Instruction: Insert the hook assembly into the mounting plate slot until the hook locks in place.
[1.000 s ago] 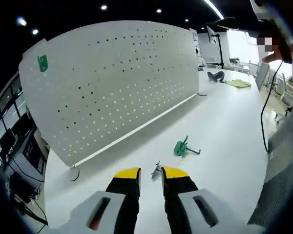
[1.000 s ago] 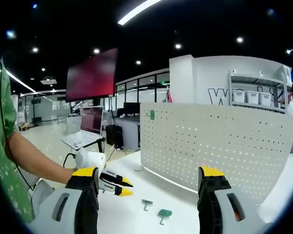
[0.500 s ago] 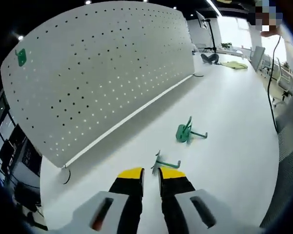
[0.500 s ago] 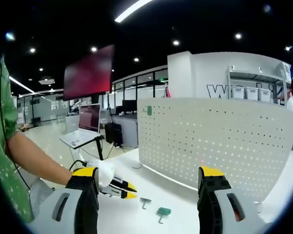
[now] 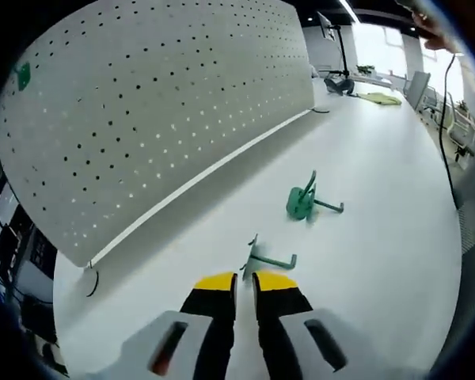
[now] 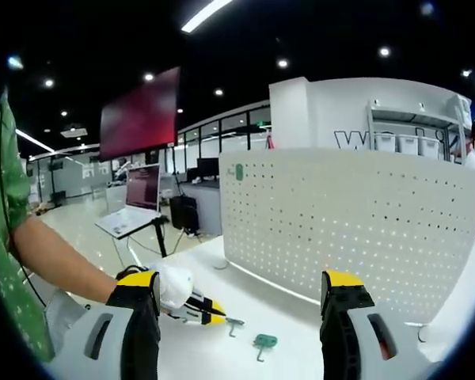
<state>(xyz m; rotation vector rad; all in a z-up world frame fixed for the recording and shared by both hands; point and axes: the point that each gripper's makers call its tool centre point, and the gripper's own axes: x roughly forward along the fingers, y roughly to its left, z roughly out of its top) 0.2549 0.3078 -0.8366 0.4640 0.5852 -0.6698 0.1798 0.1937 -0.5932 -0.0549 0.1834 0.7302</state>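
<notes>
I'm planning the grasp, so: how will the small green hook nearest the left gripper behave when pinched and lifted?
The near hook looks like thin bent rod, so probably stiff and light. Its narrow shaft may swivel or slip between the left gripper's nearly closed tips. Lying flat on the smooth white table, it could skid if nudged.

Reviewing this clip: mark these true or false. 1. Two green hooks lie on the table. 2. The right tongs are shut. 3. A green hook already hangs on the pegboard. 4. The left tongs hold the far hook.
1. True: a near hook and a far hook lie on the white table.
2. False: the right tongs stand wide open.
3. True: one sits high on the pegboard.
4. False: the left tongs are nearly shut, just short of the near hook.
</notes>
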